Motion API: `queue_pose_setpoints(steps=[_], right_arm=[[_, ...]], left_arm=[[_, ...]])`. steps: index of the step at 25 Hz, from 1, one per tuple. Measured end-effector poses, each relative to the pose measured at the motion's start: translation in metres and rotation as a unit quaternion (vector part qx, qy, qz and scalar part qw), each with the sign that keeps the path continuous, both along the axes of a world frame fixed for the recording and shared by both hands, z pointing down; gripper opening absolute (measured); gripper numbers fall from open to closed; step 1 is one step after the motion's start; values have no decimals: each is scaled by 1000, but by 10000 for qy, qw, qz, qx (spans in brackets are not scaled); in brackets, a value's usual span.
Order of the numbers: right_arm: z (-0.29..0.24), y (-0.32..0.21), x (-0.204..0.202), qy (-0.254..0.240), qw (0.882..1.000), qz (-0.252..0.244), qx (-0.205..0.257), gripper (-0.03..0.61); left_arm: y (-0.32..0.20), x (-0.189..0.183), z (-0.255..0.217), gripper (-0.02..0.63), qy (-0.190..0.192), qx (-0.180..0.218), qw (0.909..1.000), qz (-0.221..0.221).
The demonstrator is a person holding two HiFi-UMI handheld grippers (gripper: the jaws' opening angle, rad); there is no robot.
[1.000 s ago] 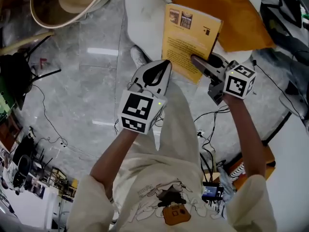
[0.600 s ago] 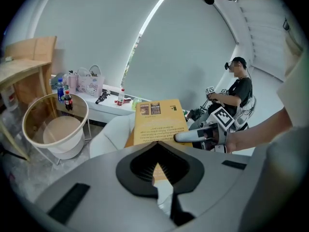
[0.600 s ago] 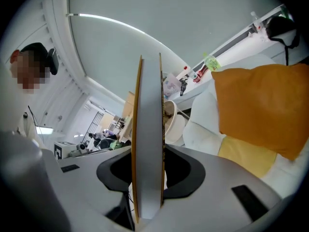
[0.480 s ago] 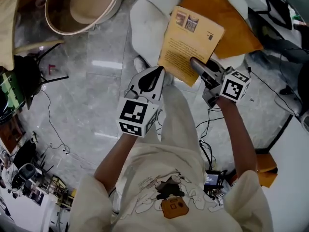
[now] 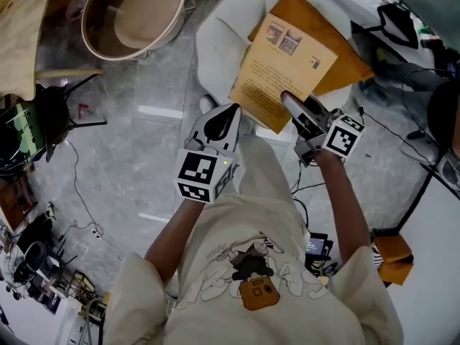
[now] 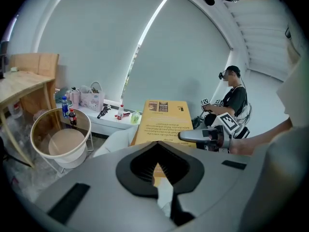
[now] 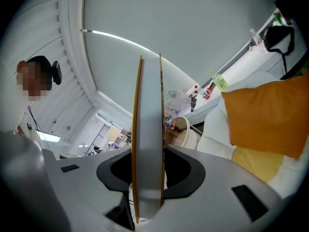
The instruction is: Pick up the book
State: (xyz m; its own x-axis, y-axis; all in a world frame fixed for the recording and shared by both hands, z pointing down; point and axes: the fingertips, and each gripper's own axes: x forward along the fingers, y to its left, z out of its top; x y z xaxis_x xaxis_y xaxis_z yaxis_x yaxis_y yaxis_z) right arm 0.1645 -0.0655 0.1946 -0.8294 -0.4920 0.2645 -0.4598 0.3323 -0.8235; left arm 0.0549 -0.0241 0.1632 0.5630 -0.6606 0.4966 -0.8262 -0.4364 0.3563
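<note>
The book [image 5: 282, 70] is a thin yellow paperback with its back cover facing up, held in the air over the white armchair [image 5: 219, 31]. My right gripper [image 5: 291, 105] is shut on its near edge. In the right gripper view the book [image 7: 148, 129] stands edge-on between the jaws of that gripper [image 7: 148, 151]. My left gripper [image 5: 228, 115] hovers just left of the book's near corner, jaws together and empty. In the left gripper view the book [image 6: 161, 117] faces me beyond my left gripper [image 6: 157, 145], with the right gripper [image 6: 188, 136] clamped on it.
An orange cushion [image 5: 341, 45] lies on the armchair under the book. A round basket table [image 5: 133, 13] stands at the far left, bottles [image 6: 67, 111] on it. Cables [image 5: 79, 192] trail over the grey floor. Another person [image 6: 234, 95] sits at the back.
Both grippers have risen, and the book has come up with the right one, higher above the cushion and chair. The left gripper stays beside it, shut and empty.
</note>
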Motion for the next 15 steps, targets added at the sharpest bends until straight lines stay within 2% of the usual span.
queue_pose_setpoints(steps=[3,15], right_arm=[[-15,8,-2,-94,9999,85,47,158],[-99,10,21,-390,9978,188,508,158]], left_arm=[[10,-4,-12,6,16,36,10000,-23],[9,22,-102,5,-22,688,9975,136]])
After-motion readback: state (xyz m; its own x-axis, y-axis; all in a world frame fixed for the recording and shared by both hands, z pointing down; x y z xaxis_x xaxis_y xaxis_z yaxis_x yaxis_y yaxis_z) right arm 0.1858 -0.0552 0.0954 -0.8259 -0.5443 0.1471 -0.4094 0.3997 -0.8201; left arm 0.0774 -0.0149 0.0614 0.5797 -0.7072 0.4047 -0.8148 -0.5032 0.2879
